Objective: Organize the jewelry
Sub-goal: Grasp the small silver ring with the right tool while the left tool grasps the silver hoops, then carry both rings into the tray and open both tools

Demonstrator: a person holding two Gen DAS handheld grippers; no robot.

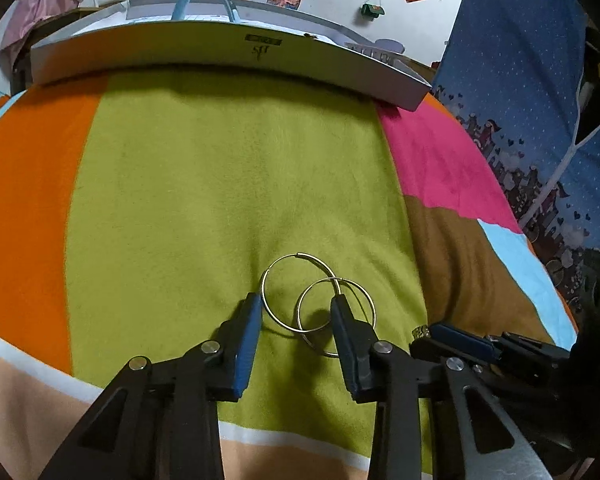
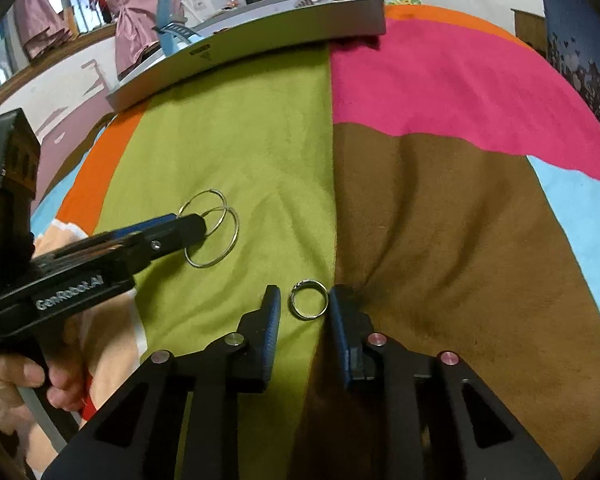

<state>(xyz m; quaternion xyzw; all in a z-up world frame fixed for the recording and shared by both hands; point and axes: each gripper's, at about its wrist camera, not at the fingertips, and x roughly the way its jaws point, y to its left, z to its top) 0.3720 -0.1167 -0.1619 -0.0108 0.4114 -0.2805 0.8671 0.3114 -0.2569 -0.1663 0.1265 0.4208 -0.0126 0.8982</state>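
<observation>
On the green cloth point(image 1: 180, 200), both grippers' fingers point(image 1: 252, 316) straddle flat-lying rings point(image 2: 308, 299), unclamped.

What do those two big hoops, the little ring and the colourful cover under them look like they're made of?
Two big hoops: thin metal wire, pale gold and polished, judging by the bright glints.
Little ring: a thicker metal band, silvery and shiny; which metal cannot be told.
Colourful cover: soft, matte fabric, perhaps fleece, since it looks fuzzy and folds gently.
</observation>
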